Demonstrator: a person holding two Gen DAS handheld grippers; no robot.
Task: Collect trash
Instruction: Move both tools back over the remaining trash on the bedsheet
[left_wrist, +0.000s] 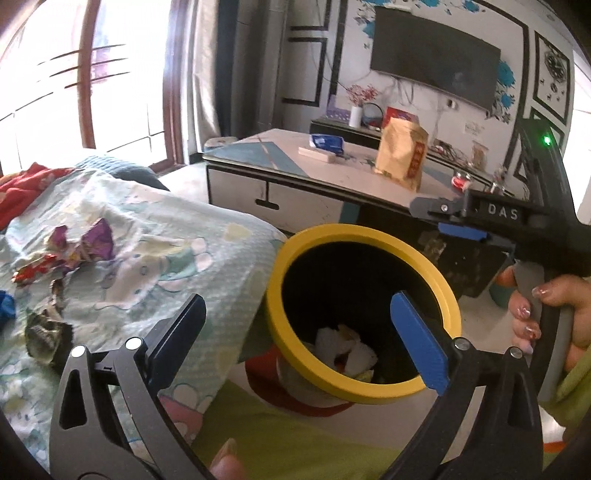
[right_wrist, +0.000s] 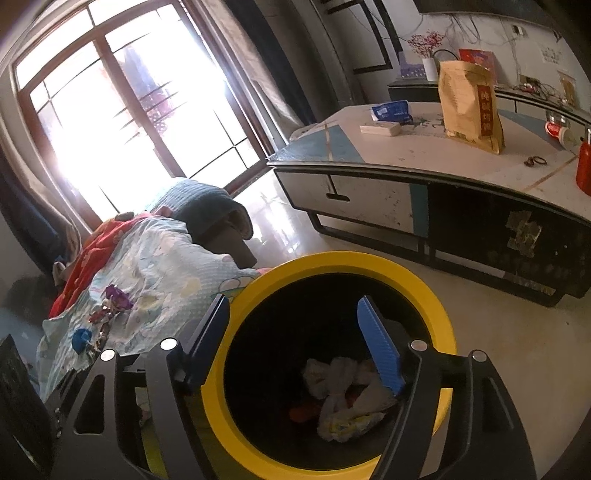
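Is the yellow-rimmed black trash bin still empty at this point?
No, the yellow-rimmed black trash bin already holds crumpled white paper scraps at its bottom, seen between the open right claw fingers.

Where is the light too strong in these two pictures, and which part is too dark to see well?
Left wrist view: the window is blown out white. Right wrist view: the same window glares and washes the floor; the yellow-rimmed bin is black inside, only pale crumpled paper shows.
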